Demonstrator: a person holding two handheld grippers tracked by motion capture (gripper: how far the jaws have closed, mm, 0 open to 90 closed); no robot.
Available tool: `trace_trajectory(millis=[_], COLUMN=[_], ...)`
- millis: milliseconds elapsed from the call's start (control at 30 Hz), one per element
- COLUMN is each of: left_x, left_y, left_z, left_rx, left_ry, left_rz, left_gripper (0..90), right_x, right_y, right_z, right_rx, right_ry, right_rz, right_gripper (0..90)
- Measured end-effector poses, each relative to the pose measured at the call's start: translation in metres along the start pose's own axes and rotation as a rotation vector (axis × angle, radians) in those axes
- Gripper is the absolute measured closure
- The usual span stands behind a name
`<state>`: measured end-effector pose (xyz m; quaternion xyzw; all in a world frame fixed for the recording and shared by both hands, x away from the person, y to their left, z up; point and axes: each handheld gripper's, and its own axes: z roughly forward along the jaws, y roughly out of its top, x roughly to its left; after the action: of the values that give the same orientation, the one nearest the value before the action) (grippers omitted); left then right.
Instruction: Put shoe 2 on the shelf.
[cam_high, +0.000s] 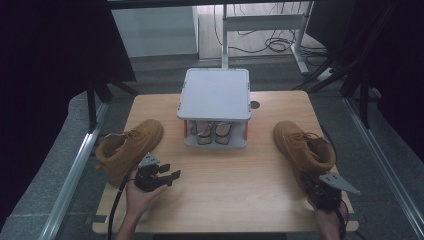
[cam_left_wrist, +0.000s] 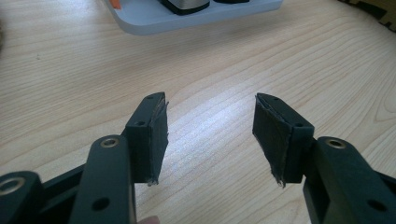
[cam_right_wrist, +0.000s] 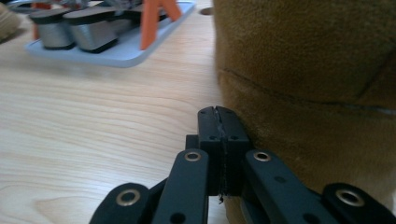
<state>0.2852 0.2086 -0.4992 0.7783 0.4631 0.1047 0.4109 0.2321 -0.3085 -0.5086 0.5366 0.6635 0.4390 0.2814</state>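
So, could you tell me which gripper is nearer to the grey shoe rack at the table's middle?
Left. The left gripper hovers just front-left of the grey shoe rack, jaws open. The right gripper sits farther off, front-right, jaws shut beside the right boot.

- A light wooden table (cam_high: 225, 170) with rounded corners stands on a grey floor (cam_high: 45, 165), a small dark round hole (cam_high: 255, 105) near its far edge.
- Metal rails (cam_high: 75, 170) run along the floor on both sides of the table.
- Dark curtains (cam_high: 45, 45) close off the left and right of the room.
- Beyond the table, the white frame of a desk (cam_high: 265, 22) stands over loose black cables (cam_high: 277, 45).
- A pale wall panel (cam_high: 152, 32) catches the brightest light at the back.
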Motion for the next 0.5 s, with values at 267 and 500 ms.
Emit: trace_trajectory(millis=[267,500], left_x=[0.0,0.001], left_y=[0.0,0.0], left_z=[0.0,0.0], left_rx=[0.003,0.004], left_ry=[0.002,0.008], left_rz=[0.0,-0.002], left_gripper=[44.9,44.6], right_x=[-0.023,-0.03], right_y=[-0.001,-0.003], right_z=[-0.01,-0.011], right_rx=[-0.013,-0.028], right_ry=[-0.059,-0.081], right_rz=[0.066,0.089], right_gripper=[89.9,89.8])
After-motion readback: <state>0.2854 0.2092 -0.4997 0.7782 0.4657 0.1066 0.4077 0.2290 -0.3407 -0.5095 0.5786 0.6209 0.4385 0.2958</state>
